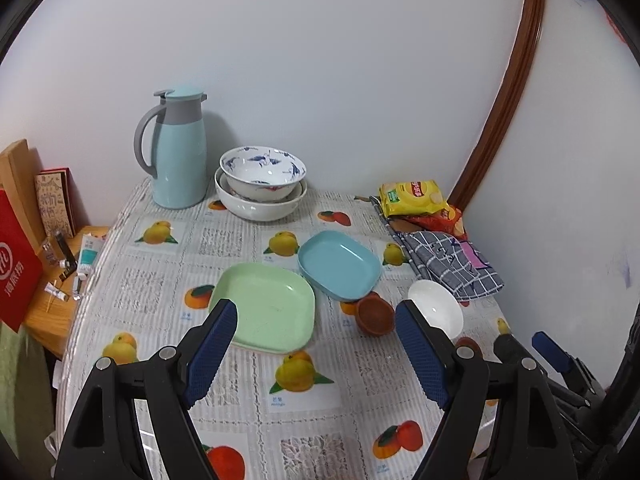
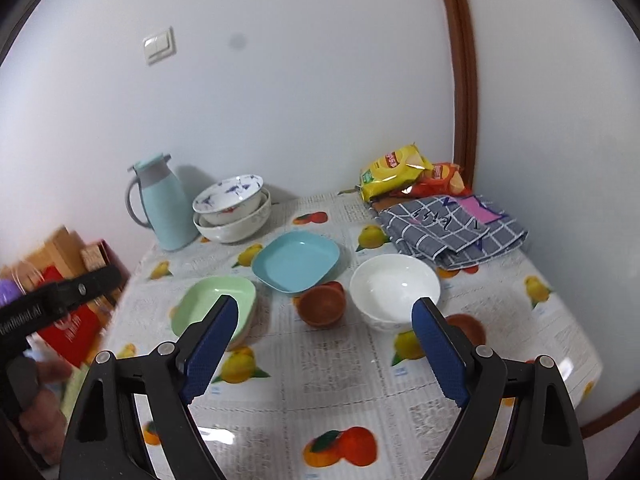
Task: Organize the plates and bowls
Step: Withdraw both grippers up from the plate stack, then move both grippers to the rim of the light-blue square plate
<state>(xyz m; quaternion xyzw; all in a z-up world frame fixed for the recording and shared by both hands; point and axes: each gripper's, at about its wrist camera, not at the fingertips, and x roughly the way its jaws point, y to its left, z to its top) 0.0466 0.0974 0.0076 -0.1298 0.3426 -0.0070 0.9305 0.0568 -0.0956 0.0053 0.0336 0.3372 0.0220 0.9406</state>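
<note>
A green square plate lies mid-table, with a blue square plate behind it to the right. A small brown bowl sits between them and a white bowl. Stacked bowls, a blue-patterned one inside a white one, stand at the back. My left gripper hovers open above the table's near side, empty. My right gripper is also open and empty, short of the brown bowl.
A pale blue thermos jug stands at the back left beside the stacked bowls. Snack bags and a folded checked cloth fill the back right corner. A side shelf with boxes adjoins the table's left edge.
</note>
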